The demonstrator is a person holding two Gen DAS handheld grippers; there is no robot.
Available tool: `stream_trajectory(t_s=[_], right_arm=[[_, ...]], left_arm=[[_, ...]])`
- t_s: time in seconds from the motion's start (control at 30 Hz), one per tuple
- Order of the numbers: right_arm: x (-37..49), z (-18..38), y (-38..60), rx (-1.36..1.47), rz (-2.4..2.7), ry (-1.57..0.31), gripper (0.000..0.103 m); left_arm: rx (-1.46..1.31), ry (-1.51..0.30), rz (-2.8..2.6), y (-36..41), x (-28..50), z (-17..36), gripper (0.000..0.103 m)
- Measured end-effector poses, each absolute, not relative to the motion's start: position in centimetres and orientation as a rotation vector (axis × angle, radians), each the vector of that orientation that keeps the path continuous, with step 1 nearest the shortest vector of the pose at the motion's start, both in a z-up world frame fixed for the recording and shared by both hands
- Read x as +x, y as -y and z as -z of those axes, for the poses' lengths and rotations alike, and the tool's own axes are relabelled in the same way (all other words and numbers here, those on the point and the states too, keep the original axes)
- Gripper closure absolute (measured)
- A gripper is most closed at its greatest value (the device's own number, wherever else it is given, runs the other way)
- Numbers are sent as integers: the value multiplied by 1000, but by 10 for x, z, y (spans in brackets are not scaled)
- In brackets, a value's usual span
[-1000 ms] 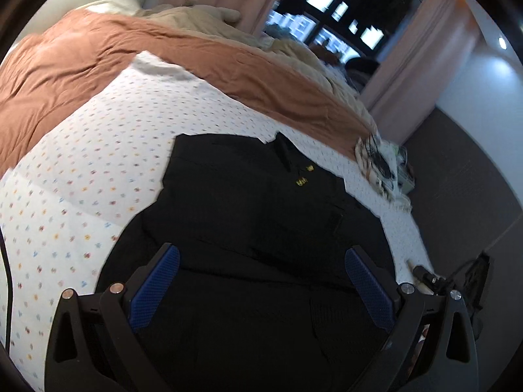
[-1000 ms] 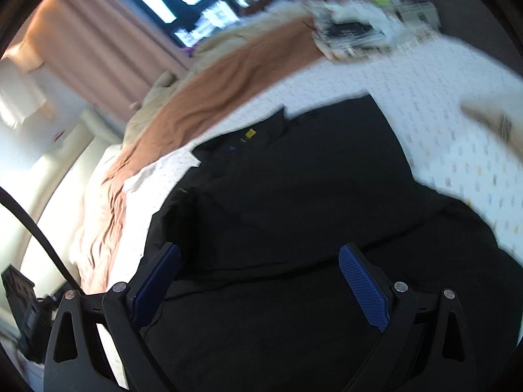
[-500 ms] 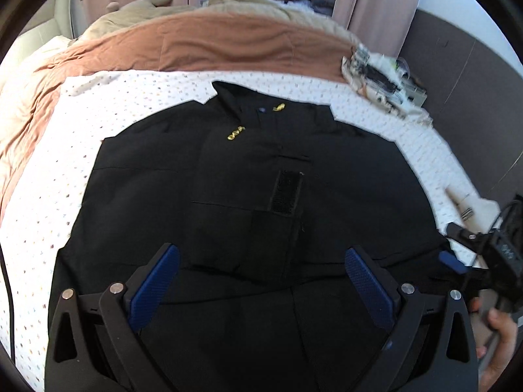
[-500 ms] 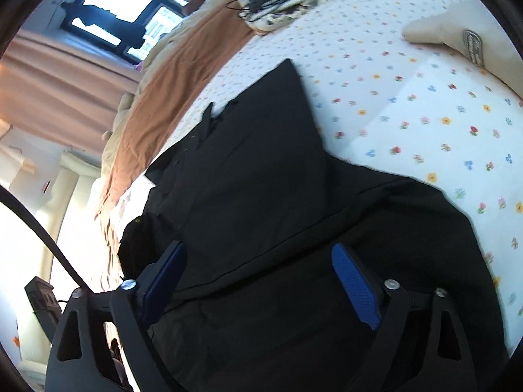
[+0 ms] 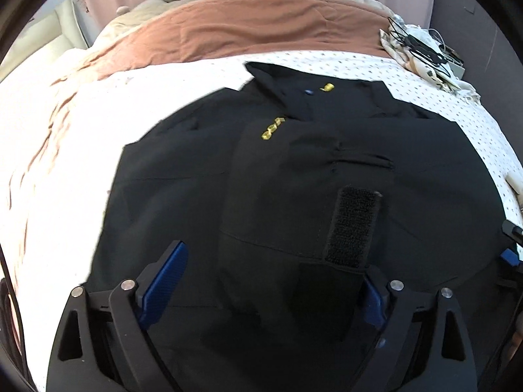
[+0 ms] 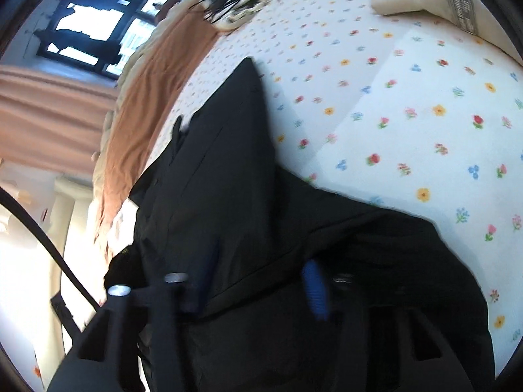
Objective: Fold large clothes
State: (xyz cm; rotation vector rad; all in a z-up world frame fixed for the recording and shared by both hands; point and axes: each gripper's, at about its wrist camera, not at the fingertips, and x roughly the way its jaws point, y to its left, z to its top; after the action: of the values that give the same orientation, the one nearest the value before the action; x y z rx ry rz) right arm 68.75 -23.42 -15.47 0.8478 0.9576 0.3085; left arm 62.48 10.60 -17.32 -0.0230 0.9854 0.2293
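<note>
Bed (image 5: 81, 170) with a floral white sheet carries everything; a brown blanket (image 5: 261, 29) is bunched at the far end, probably pushed back to leave room for folding. Black jacket (image 5: 294, 170) lies spread flat mid-bed, collar far, hem near, both sides already turned in over the middle, so likely a partly done fold. Velcro strip (image 5: 353, 225) sits on the folded-in panel, near right of centre. Cable clutter (image 5: 421, 49) far right, well apart from the jacket. Left gripper (image 5: 268, 281) jaws wide apart, low over the near hem, holding nothing; probably lining up a grab. Right gripper (image 6: 258, 281) blurred, jaws narrowed around the jacket's near right edge; cannot tell if cloth is pinched.
</note>
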Motion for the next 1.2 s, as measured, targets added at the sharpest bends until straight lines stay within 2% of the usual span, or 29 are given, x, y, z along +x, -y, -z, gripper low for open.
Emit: stream_trajectory(t_s=[0.03, 0.07, 0.1, 0.17, 0.23, 0.37, 0.43, 0.6, 0.83, 0.9, 0.93, 0.97, 1.0, 1.03, 1.07, 1.2], right_arm=[[688, 157, 236, 862, -298, -953, 77], [688, 157, 237, 870, -296, -948, 80], [687, 157, 238, 873, -292, -943, 81], [687, 154, 236, 864, -285, -938, 81], [687, 152, 234, 846, -277, -935, 81], [686, 150, 231, 830, -270, -931, 81], [687, 149, 230, 816, -265, -929, 81], [688, 146, 225, 780, -250, -936, 81], [693, 141, 226, 770, -244, -966, 79], [694, 138, 224, 751, -243, -977, 74], [692, 136, 222, 741, -249, -978, 63], [691, 133, 219, 737, -260, -976, 43], [689, 130, 217, 732, -278, -968, 33], [686, 125, 214, 723, -291, -956, 26], [683, 120, 211, 706, -293, -947, 26], [668, 104, 207, 639, -300, -914, 26]], left_arm=[[-18, -971, -243, -112, 623, 170, 20], [-20, -965, -255, -119, 622, 167, 33], [-41, -966, -265, -130, 621, 164, 40], [-98, -971, -247, -144, 619, 162, 63], [-133, -979, -241, -160, 616, 159, 74], [-217, -979, -247, -196, 605, 152, 82], [-249, -980, -255, -209, 599, 151, 83], [-253, -1013, -289, -232, 596, 156, 82], [-340, -1092, -310, -254, 588, 175, 73], [-347, -1092, -323, -257, 581, 175, 71], [-338, -1083, -317, -257, 577, 172, 71], [-337, -1075, -305, -257, 573, 170, 64], [-344, -1066, -290, -258, 567, 167, 57], [-350, -1057, -284, -259, 562, 163, 37], [-352, -1045, -282, -260, 558, 159, 22], [-360, -973, -263, -259, 532, 135, 20]])
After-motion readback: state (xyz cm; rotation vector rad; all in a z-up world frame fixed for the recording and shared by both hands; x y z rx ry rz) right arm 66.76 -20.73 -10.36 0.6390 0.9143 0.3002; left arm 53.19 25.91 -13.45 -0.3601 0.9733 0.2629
